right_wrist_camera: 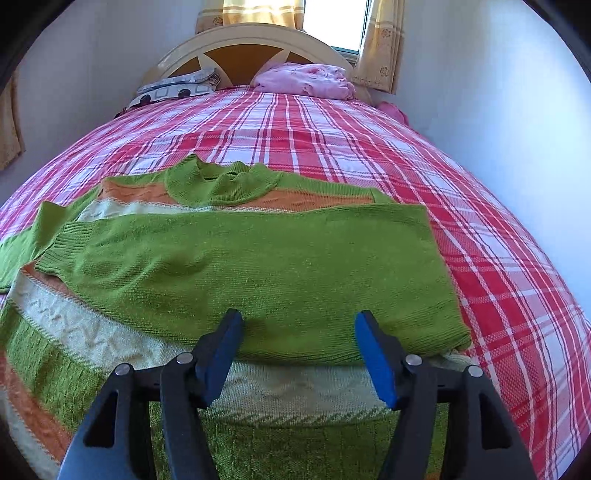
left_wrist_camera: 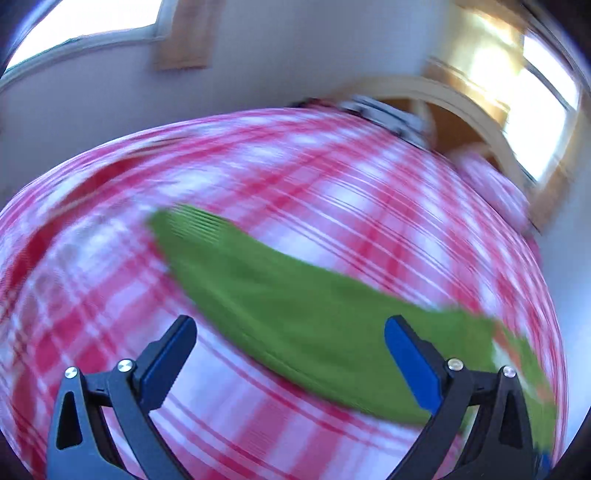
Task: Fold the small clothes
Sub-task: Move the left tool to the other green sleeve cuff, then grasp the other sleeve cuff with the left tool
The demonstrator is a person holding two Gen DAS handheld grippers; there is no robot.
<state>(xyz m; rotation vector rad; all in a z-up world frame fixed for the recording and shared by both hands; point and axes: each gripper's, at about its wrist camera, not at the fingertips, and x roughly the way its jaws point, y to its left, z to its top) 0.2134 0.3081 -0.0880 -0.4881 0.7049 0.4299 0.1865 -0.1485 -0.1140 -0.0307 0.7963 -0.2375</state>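
Note:
A green knitted sweater [right_wrist_camera: 258, 266] with orange and cream bands lies flat on the red plaid bedspread [right_wrist_camera: 369, 147]. One green sleeve is folded across its chest, cuff to the left. My right gripper [right_wrist_camera: 299, 332] hovers open just over the folded sleeve's near edge, and its blue pads press on nothing. The left wrist view is blurred by motion. There the sweater's green sleeve [left_wrist_camera: 295, 314] runs diagonally across the bedspread [left_wrist_camera: 295, 166]. My left gripper [left_wrist_camera: 290, 328] stands wide open above it, with nothing between its fingers.
A wooden headboard [right_wrist_camera: 251, 40] stands at the bed's far end below a curtained window [right_wrist_camera: 332, 22]. A patterned pillow [right_wrist_camera: 177, 86] and a pink bundle [right_wrist_camera: 306, 79] lie against it. A white wall [right_wrist_camera: 498, 129] runs along the bed's right side.

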